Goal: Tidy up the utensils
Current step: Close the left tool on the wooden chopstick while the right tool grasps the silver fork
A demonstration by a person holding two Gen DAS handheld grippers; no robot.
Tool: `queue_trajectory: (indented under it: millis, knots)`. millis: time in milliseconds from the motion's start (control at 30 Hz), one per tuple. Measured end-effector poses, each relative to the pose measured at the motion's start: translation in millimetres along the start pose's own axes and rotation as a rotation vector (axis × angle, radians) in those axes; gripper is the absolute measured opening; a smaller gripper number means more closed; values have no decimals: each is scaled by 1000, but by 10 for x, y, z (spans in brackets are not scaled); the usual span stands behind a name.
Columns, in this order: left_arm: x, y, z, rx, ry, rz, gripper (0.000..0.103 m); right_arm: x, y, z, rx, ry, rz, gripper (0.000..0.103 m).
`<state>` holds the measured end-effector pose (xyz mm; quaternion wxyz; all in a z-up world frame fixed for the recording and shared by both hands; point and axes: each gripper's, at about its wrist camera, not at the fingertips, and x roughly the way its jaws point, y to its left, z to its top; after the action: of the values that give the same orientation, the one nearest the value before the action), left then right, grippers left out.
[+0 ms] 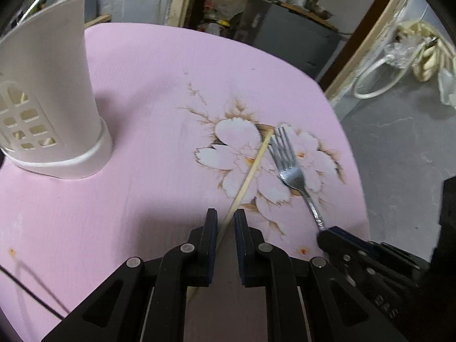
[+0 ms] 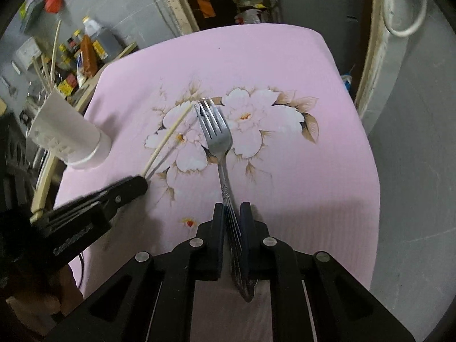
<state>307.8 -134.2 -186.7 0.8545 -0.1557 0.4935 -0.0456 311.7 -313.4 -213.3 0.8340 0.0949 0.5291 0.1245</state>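
My left gripper (image 1: 226, 216) is shut on a wooden chopstick (image 1: 250, 171) that points forward over the pink flowered tablecloth (image 1: 142, 85). My right gripper (image 2: 232, 209) is shut on the handle of a metal fork (image 2: 213, 131), tines forward. The fork (image 1: 287, 165) and the right gripper (image 1: 327, 236) also show in the left wrist view, to the right of the chopstick. The left gripper (image 2: 142, 182) and chopstick (image 2: 171, 134) show at the left in the right wrist view. A white perforated utensil holder (image 1: 54, 94) stands at the left, with chopsticks in it (image 2: 68, 134).
The table's right edge drops to a grey floor (image 1: 399, 148). Shelves with bottles and jars (image 2: 85, 48) stand behind the holder. A thin black cable (image 1: 34, 293) lies at the table's near left.
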Motion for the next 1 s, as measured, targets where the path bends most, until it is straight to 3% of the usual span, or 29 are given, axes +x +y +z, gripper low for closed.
queue_trajectory:
  millis: [100, 300, 367, 433, 567, 667, 1000]
  knots:
    - [-13, 75, 12, -8, 2, -43, 5, 12, -24, 2, 18, -3, 12, 9]
    - [4, 76, -19, 8, 31, -49, 5, 35, 49, 76, 30, -3, 64, 11]
    - [19, 65, -8, 2, 45, -59, 5, 37, 31, 116, 15, -10, 77, 16]
    - [14, 95, 1, -1, 58, -71, 5, 35, 20, 190, -10, -28, 79, 29]
    - [62, 100, 58, 10, 72, -83, 14, 79, -47, 388, -60, -51, 111, 33]
    - [102, 93, 135, 28, 67, -75, 27, 176, -96, 568, -87, -48, 143, 33]
    - [282, -139, 401, 167, 94, 10, 26, 447, 140, 1023, -245, -34, 245, 33]
